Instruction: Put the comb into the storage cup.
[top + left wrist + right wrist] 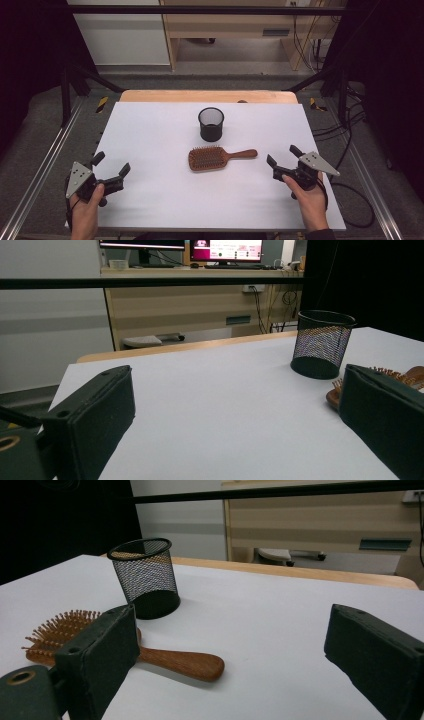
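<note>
The left gripper (110, 164) sits near the front left corner of the white table (150, 150), its jaws spread wide with nothing between them, and the person's left hand (86, 210) wraps its handle from below, the forearm cut off by the bottom edge of the high view. In the left gripper view the right-hand jaw covers most of the wooden hairbrush (400, 377), so only a strip of bristles and a bit of the wood peep out above it; the brush's handle cannot be made out there. The right gripper (283, 155) mirrors this pose near the front right of the table, jaws likewise held well apart and empty, gripped by the right hand (307, 192) whose wrist runs off the bottom of the picture, a cable looping away beside it. In the right gripper view the near jaw hides part of the brush head (62, 627), while the handle (182, 662) lies in the open between the jaws but farther off, not touched. From above, the hairbrush (220, 157) lies flat, bristles up, in the middle of the table, handle pointing toward the right gripper, nearer to it than to the left one. Just behind the brush stands a black mesh cup (211, 124), upright, apart from it; its inside is too dark to read.
</note>
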`<state>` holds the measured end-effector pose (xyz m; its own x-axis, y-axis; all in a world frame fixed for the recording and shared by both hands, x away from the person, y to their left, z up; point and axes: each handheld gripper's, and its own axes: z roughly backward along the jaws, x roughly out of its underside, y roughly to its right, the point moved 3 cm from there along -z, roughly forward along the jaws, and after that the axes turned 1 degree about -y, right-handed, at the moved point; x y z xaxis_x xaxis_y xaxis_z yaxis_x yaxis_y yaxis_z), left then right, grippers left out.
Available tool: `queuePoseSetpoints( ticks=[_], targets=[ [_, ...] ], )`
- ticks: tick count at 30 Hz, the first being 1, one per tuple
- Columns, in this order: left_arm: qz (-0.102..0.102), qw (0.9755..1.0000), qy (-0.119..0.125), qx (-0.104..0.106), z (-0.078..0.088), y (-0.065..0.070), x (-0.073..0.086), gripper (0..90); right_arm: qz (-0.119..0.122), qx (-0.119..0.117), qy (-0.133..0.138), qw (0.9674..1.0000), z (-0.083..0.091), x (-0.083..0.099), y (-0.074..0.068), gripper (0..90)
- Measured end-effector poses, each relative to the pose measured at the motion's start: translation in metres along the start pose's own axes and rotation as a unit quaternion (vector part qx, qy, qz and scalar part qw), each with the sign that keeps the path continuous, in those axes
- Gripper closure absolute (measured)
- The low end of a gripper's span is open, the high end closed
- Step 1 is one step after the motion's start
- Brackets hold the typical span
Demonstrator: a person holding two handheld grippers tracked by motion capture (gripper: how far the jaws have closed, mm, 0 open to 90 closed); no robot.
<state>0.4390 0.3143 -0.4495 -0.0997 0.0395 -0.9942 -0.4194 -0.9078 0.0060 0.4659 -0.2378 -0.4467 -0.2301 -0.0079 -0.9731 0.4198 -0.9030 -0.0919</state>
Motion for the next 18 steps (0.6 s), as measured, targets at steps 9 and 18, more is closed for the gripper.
queuePoseSetpoints(
  ticks=[9,18],
  targets=[
    [0.002,1.0,0.004,-0.001,0.004,-0.001,-0.001,2.1,0.023,-0.009,-0.022,0.9994,-0.021,-0.018,-0.012,7.4],
    [-0.001,1.0,0.002,-0.001,0.004,-0.001,0.0,2.1,0.051,-0.026,-0.056,0.9968,-0.05,-0.043,-0.03,7.2]
  ],
)
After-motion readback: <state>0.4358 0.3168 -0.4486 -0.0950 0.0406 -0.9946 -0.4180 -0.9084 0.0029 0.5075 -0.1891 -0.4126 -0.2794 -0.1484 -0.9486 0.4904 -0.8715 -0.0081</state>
